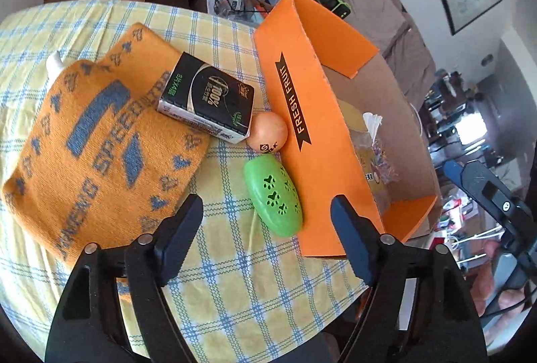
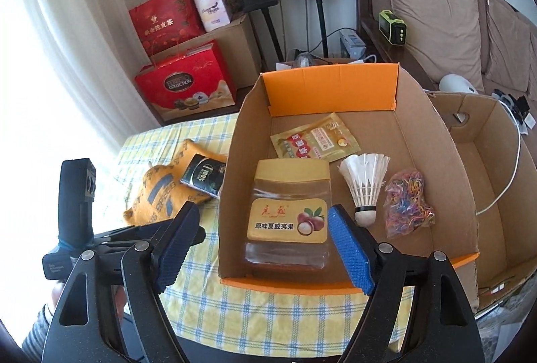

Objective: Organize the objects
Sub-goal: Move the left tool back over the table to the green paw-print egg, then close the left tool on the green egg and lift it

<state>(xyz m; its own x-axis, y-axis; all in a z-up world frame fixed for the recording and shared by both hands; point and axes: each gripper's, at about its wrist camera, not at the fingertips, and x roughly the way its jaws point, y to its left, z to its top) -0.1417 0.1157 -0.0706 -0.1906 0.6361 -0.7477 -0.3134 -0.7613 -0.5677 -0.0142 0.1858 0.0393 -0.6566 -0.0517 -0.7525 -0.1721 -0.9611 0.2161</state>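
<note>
Both tools gape empty — our left tool (image 1: 266, 207) above the green oval case (image 1: 272, 197) beside the orange box (image 1: 312, 141) on the worktop (image 1: 231, 279), our right tool (image 2: 263, 218) over the jar (image 2: 288, 212) inside it.

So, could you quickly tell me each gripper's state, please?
Left gripper: open, holding nothing.
Right gripper: open, holding nothing.
</note>
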